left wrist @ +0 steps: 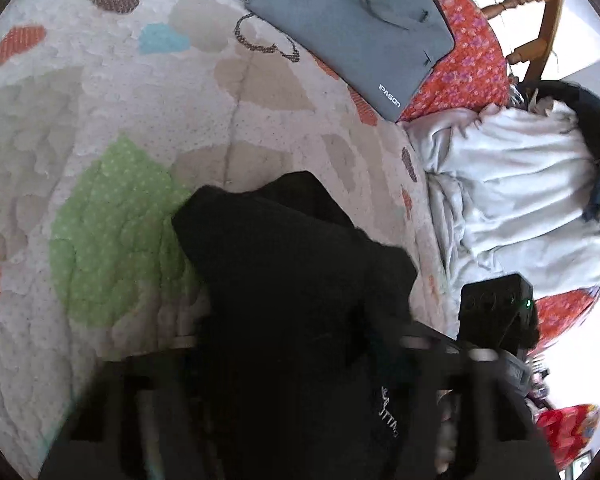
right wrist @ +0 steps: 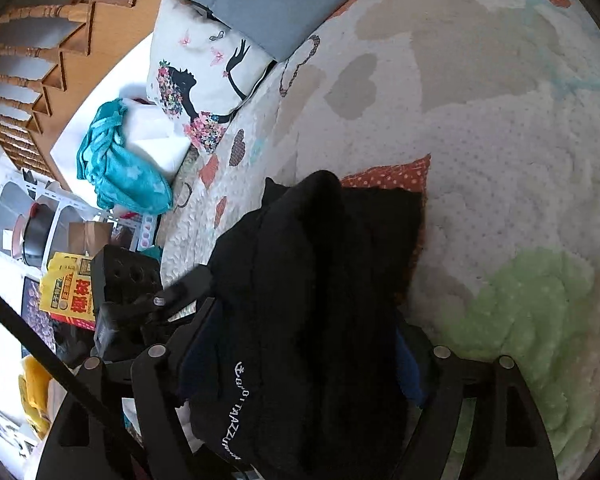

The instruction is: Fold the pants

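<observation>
The black pants (right wrist: 312,312) sit bunched in a heap, draped right over the right gripper (right wrist: 300,360) and the left gripper (left wrist: 296,344). They hang above the heart quilt (left wrist: 140,128). The cloth hides the fingers of both, so I cannot tell if they pinch it. This looks like the early step. Next, I think the 2 grippers must lay the pants flat on the quilt just ahead.

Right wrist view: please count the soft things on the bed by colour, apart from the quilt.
Black: 1, pants
Grey: 1, cushion
White printed: 1, pillow
Teal: 1, cloth
Total: 4
</observation>
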`<act>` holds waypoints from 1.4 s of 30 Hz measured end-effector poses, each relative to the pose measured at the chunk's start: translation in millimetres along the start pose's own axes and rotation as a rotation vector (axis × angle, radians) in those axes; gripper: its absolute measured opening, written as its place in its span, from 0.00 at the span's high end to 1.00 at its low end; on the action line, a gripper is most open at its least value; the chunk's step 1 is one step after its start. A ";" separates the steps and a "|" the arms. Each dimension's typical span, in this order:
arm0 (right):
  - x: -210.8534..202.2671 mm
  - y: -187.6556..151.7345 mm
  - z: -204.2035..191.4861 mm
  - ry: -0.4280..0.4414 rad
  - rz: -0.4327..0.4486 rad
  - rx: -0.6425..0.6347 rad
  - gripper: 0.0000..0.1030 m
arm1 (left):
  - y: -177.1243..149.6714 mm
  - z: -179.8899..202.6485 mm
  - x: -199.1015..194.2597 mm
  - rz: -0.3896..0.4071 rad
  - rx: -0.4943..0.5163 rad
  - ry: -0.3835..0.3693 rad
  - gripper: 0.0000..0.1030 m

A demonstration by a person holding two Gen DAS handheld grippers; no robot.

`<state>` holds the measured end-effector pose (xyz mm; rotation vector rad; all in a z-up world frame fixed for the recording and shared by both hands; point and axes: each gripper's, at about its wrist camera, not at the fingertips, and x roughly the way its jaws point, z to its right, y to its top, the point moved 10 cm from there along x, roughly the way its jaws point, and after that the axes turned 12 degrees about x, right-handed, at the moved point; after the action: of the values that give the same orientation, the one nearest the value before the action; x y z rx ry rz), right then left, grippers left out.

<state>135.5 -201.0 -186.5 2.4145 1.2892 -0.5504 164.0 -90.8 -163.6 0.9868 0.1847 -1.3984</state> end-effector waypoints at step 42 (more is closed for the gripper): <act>48.2 148.9 -28.8 -0.287 0.158 -0.061 0.44 | 158.4 -57.3 19.1 0.104 -0.055 0.119 0.57</act>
<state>290.5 -231.6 -167.3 2.2618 0.9733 -0.7665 331.4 -88.2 -136.8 1.0203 0.2555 -1.2346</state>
